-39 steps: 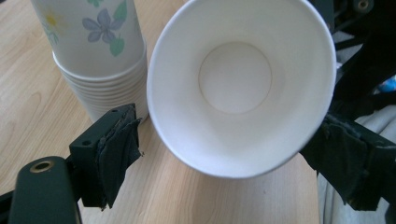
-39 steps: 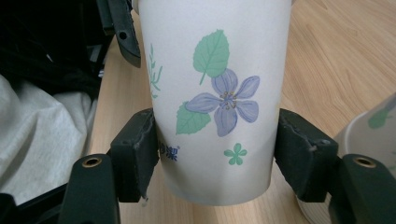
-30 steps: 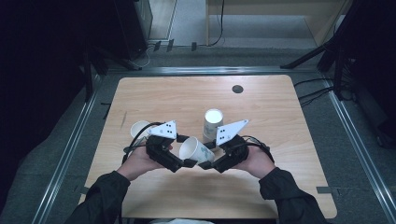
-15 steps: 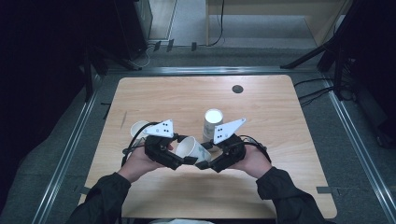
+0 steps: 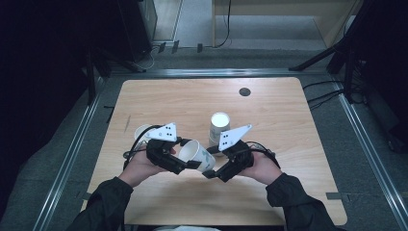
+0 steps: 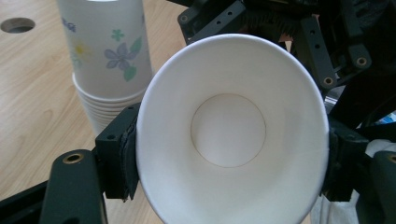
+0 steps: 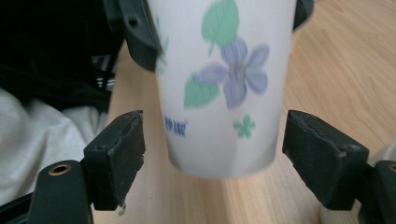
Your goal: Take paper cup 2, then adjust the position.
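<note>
While my left gripper [image 6: 229,154] pinches the paper cup [image 6: 231,130] at its rim, mouth toward me, my right gripper [image 7: 212,158] has just been opening, its pads now standing clear on either side of the cup's base. It looks feather-light and thin-walled, and the rim already bows oval, so I judge a gentle hold near the stiffer rim or base safest. A stack of cups [image 6: 105,60] stands beyond my left jaw.
</note>
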`<move>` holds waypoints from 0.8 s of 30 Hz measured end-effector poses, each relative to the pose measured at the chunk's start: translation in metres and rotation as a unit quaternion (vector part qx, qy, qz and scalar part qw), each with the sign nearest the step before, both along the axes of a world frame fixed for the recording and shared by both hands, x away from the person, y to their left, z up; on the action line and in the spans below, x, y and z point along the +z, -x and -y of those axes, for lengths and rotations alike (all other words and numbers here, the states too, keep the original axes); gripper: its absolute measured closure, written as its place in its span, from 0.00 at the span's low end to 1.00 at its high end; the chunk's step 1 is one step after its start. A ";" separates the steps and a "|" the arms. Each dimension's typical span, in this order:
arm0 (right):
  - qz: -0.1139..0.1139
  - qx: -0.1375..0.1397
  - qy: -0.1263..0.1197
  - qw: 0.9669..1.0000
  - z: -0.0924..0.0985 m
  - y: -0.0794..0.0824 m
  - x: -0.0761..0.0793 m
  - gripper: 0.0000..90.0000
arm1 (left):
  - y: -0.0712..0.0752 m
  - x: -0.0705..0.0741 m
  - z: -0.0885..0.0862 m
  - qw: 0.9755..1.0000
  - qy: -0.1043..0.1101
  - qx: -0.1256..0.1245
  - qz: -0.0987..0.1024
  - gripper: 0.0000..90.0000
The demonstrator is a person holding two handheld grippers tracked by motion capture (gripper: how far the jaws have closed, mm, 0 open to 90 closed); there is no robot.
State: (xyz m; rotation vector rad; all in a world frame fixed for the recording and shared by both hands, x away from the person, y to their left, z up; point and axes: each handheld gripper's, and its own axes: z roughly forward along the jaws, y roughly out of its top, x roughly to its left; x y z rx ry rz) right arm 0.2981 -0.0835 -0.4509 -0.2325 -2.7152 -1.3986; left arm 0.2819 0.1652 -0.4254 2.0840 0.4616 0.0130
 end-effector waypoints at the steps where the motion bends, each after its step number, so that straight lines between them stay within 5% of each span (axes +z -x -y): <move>1: 0.006 -0.006 0.001 1.000 0.000 0.000 -0.001 0.24 | 0.000 0.000 -0.001 1.000 -0.001 0.004 0.001 0.27; 8: 0.029 -0.031 0.015 0.999 0.005 0.003 -0.004 0.23 | -0.001 0.002 -0.009 1.000 -0.009 0.010 0.002 0.27; 19: 0.048 -0.099 0.046 0.993 0.024 0.001 -0.007 0.23 | -0.002 -0.001 -0.013 0.998 -0.056 0.020 0.011 0.27; 24: 0.048 -0.107 0.047 0.992 0.033 0.002 -0.006 0.24 | -0.004 -0.003 -0.016 0.997 -0.072 0.031 0.010 0.27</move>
